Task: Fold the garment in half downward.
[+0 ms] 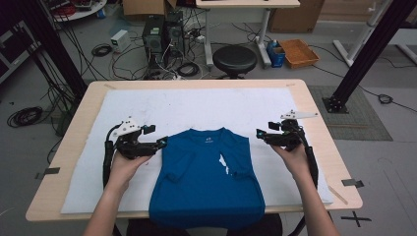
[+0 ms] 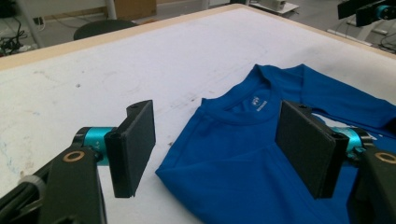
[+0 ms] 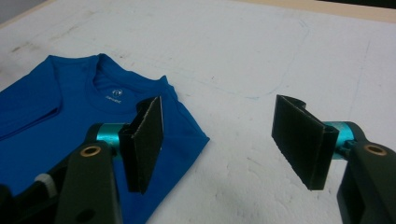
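A blue T-shirt point(image 1: 206, 172) lies flat, collar away from me, on the white cloth point(image 1: 147, 103), with both sleeves folded in over its front. My left gripper point(image 1: 156, 136) hovers at the shirt's left shoulder. In the left gripper view the left gripper point(image 2: 217, 130) stands open, with the shirt's point(image 2: 243, 154) shoulder edge below the gap and nothing gripped. My right gripper point(image 1: 259, 134) sits just off the right shoulder. The right gripper view shows the right gripper point(image 3: 223, 135) open over bare cloth, the shirt's point(image 3: 51, 116) shoulder corner beside its left pad.
The wooden table point(image 1: 78, 123) carries the white cloth under the shirt, whose hem hangs over the near edge. Beyond the far edge stand a black stool point(image 1: 234, 59), an orange crate point(image 1: 298, 52) and tangled cables. Black frame posts rise at both sides.
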Demonstrator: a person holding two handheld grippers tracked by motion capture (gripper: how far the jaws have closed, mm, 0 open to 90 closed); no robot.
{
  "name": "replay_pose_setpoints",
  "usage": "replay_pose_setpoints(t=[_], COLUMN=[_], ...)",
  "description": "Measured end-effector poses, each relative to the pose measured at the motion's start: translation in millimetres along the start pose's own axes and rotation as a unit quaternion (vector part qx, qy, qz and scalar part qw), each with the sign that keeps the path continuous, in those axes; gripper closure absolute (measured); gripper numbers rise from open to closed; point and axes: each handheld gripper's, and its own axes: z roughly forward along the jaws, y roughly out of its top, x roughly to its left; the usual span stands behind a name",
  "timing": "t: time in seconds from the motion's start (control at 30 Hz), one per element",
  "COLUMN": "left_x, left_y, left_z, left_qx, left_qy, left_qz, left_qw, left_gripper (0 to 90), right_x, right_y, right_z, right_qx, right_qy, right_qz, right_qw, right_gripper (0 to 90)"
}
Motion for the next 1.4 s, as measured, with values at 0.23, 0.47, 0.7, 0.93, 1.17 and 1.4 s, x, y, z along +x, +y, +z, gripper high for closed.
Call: replay_pose_setpoints(t=[0.23, 0.47, 0.7, 0.93, 1.17, 1.4], left_x=[9.5, 19.0, 24.6, 33.7, 39.2, 37.5], left_y=[-2.6, -8.4, -4.8, -8.5, -9.0, -11.3], left_z=[14.2, 31.1, 43.2, 53.0, 61.2, 65.2], left_qx=[0.013, 0.048, 0.079, 0.109, 0.14, 0.171], left_qy=[0.023, 0.013, 0.005, 0.014, 0.014, 0.019], left_qz=[-0.016, -0.012, -0.002, -0.027, -0.043, -0.034], left_qw=[0.9995, 0.9987, 0.9969, 0.9936, 0.9892, 0.9844], left_gripper=[28.7, 33.7, 42.8, 49.3, 54.2, 61.7], right_x=[0.3, 3.4, 7.3, 9.8, 10.6, 10.3], right_y=[1.2, 0.7, 0.4, -0.1, -0.9, -1.1], right_z=[15.3, 32.2, 48.5, 57.4, 61.8, 64.7], right_qx=[0.007, 0.025, 0.038, 0.046, 0.05, 0.054], right_qy=[0.002, -0.005, -0.027, -0.033, -0.038, -0.043], right_qz=[0.01, 0.006, 0.001, -0.006, -0.007, -0.004], right_qw=[0.9999, 0.9996, 0.9989, 0.9984, 0.998, 0.9976], right_gripper=[40.4, 49.4, 54.2, 54.3, 53.5, 54.8])
